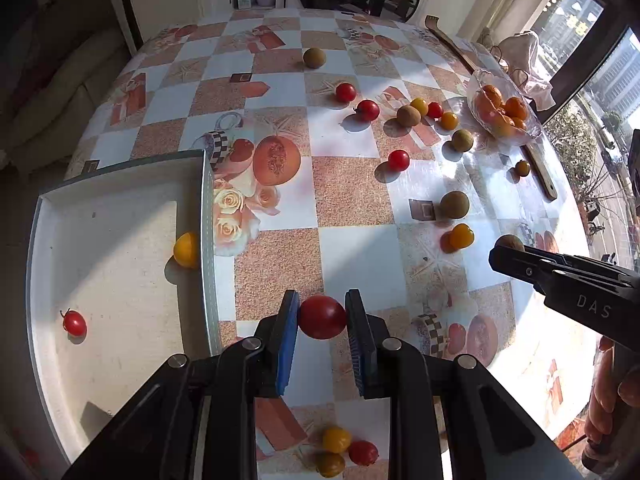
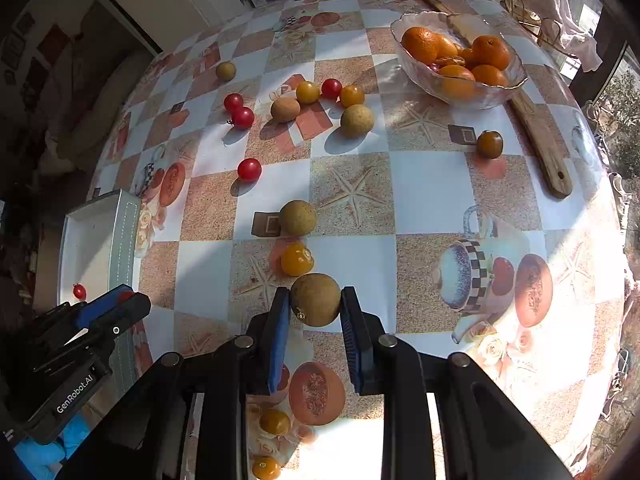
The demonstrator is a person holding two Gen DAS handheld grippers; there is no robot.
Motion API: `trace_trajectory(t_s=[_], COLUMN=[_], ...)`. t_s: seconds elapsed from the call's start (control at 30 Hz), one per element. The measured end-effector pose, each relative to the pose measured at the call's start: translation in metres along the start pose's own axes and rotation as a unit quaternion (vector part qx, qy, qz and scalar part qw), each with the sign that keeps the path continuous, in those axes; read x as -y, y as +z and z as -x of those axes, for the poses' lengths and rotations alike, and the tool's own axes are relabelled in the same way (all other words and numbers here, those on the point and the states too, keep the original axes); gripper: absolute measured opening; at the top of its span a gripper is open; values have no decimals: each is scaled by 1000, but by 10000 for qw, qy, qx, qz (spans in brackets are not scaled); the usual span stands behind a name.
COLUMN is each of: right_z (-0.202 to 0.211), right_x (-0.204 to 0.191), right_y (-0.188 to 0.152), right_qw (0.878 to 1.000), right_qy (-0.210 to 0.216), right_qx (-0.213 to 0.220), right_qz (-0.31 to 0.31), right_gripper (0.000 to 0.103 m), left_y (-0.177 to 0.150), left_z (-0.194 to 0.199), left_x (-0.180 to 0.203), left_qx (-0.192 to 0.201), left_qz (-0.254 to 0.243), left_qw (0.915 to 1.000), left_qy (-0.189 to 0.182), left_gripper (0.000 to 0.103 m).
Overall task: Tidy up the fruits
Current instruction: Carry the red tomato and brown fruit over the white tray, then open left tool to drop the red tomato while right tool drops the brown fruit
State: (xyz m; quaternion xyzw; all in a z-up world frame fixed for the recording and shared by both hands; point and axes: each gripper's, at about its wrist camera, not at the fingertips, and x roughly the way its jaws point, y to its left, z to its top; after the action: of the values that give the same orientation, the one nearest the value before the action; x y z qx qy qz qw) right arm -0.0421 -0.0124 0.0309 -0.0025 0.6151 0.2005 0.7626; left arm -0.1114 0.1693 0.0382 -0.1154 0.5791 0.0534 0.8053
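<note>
My left gripper (image 1: 322,316) is shut on a red cherry tomato (image 1: 322,317) and holds it above the table, just right of the white tray (image 1: 120,264). The tray holds a yellow tomato (image 1: 186,249) and a small red tomato (image 1: 74,323). My right gripper (image 2: 315,302) is shut on a round brown fruit (image 2: 315,299) above the table; it also shows in the left wrist view (image 1: 510,245). Several red and yellow tomatoes and brown fruits lie scattered over the table, such as a brown fruit (image 2: 297,218) and a yellow tomato (image 2: 297,259).
A glass bowl (image 2: 480,94) of oranges stands at the far right, next to a long wooden stick (image 2: 536,136). A dark tomato (image 2: 489,144) lies near it. Three small tomatoes (image 1: 340,452) lie by the near edge. The tablecloth is checkered with printed fruit.
</note>
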Motion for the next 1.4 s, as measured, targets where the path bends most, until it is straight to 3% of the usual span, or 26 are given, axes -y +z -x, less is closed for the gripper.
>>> trace_trajectory(t_s=[0.37, 0.77, 1.03, 1.27, 1.3, 1.33, 1.37, 1.4], right_z=[-20, -55, -85, -99, -99, -99, -99, -99], right_x=[-109, -221, -245, -247, -247, -249, -250, -252], right_y=[3, -4, -6, -8, -8, -9, -9, -9], right_qw=[9953, 9816, 9798, 9801, 9797, 9791, 9786, 9783], right_qy=[428, 839, 656, 430, 414, 407, 434, 476], right_qx=[-229, -589, -824, -924, -919, -925, -929, -934], right_qz=[839, 1611, 1702, 1706, 1731, 1767, 1784, 1789], right_gripper=[28, 28, 28, 28, 29, 32, 41, 48], left_y=[-33, -73, -85, -85, -84, -84, -85, -86], left_z=[24, 21, 13, 10, 9, 9, 11, 15], left_x=[-97, -179, -195, -189, -188, -188, -189, -189], left_qx=[112, 3, -40, -75, -89, -106, -66, 42], left_qz=[834, 1637, 1752, 1508, 1479, 1474, 1497, 1515], left_qw=[9955, 9829, 9795, 9819, 9814, 9811, 9805, 9798], left_qy=[446, 843, 997, 1143, 1223, 1252, 1268, 1305], left_gripper=[25, 25, 25, 27, 38, 69, 82, 87])
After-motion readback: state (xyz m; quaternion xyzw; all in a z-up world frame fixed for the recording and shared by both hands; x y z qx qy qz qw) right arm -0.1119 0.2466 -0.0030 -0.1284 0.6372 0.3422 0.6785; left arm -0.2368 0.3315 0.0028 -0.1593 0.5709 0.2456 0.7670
